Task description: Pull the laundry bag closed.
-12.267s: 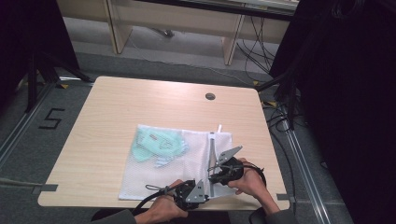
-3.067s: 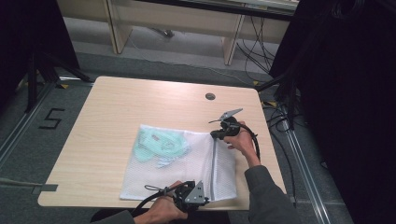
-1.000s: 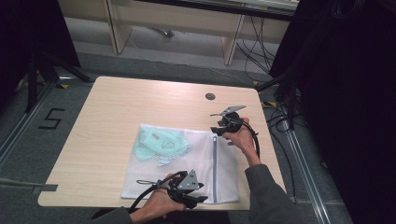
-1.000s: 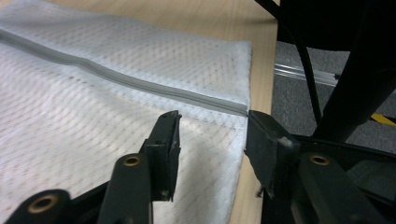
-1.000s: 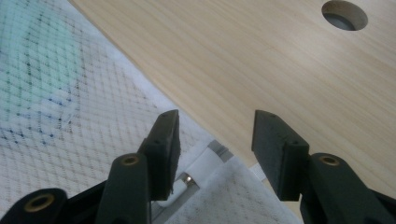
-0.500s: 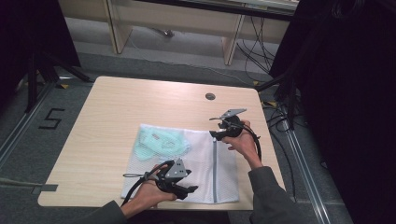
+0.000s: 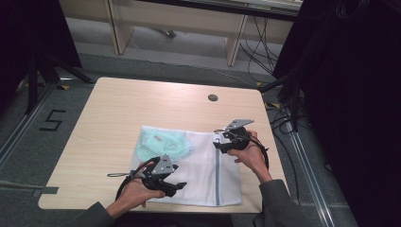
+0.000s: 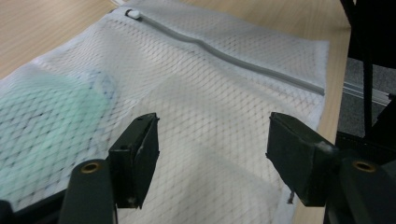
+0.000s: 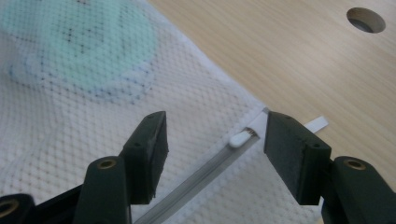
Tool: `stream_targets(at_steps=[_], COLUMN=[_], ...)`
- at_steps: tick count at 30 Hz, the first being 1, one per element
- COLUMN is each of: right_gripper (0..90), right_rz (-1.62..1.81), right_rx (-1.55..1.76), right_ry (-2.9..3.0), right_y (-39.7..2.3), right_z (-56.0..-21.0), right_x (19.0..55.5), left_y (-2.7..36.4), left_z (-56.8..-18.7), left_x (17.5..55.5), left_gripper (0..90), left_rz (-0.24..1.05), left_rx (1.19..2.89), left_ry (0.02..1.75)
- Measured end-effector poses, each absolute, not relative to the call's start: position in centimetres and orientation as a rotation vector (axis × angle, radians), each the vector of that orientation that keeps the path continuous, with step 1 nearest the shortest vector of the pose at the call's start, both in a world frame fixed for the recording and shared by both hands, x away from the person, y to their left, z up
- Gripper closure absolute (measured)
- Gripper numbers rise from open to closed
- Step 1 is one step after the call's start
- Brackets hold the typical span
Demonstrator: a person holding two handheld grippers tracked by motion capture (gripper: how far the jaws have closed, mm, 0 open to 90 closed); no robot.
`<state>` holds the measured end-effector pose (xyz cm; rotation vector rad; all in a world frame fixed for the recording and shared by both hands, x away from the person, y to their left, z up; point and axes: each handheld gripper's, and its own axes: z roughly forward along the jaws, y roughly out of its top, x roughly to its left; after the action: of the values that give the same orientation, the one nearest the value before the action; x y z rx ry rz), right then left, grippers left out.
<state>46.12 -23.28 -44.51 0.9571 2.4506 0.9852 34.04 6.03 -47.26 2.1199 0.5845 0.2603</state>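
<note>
The pale wooden table top (image 7: 142, 109) is lit evenly from above, while the surroundings are left almost black. Soft shadows are cast. In both gripper views the white mesh laundry bag (image 8: 224, 93) is bright, and its far parts are blurred.

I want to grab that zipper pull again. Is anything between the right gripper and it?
Nothing visible. The right gripper hangs open just above the mesh bag, and the white zipper pull lies uncovered between its jaws.
</note>
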Motion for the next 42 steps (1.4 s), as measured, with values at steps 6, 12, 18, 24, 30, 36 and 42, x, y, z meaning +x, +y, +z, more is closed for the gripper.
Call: stream_targets(at_steps=[6,12,18,24,30,36,42], right_gripper=[36.9,35.5,34.3,32.5,29.8,29.1,28.2], right_rz=[0.999,1.0,1.029,1.035,1.022,0.975,0.947], right_rx=[0.942,0.97,0.979,0.961,0.956,0.961,0.953], right_ry=[2.47,2.492,2.497,2.513,2.52,2.517,2.564], right_y=[-23.5,-24.2,-24.7,-24.9,-25.6,-26.5,-26.8], right_z=[-44.7,-44.8,-45.3,-45.9,-46.2,-46.4,-46.5], right_x=[44.7,43.2,41.9,40.4,39.0,37.8,36.6], left_y=[7.5,8.6,9.7,10.6,11.2,11.8,12.3], left_z=[-47.0,-47.1,-46.9,-46.8,-46.8,-46.6,-46.6], left_x=[34.0,33.9,33.7,33.5,33.3,33.1,32.7], left_gripper=[31.8,31.1,29.6,28.5,25.0,24.1,23.6], left_rz=[0.272,0.283,0.309,0.321,0.326,0.333,0.336], left_rx=[2.1,2.091,2.113,2.113,2.115,2.107,2.101], left_ry=[0.617,0.647,0.64,0.649,0.7,0.72,0.736])
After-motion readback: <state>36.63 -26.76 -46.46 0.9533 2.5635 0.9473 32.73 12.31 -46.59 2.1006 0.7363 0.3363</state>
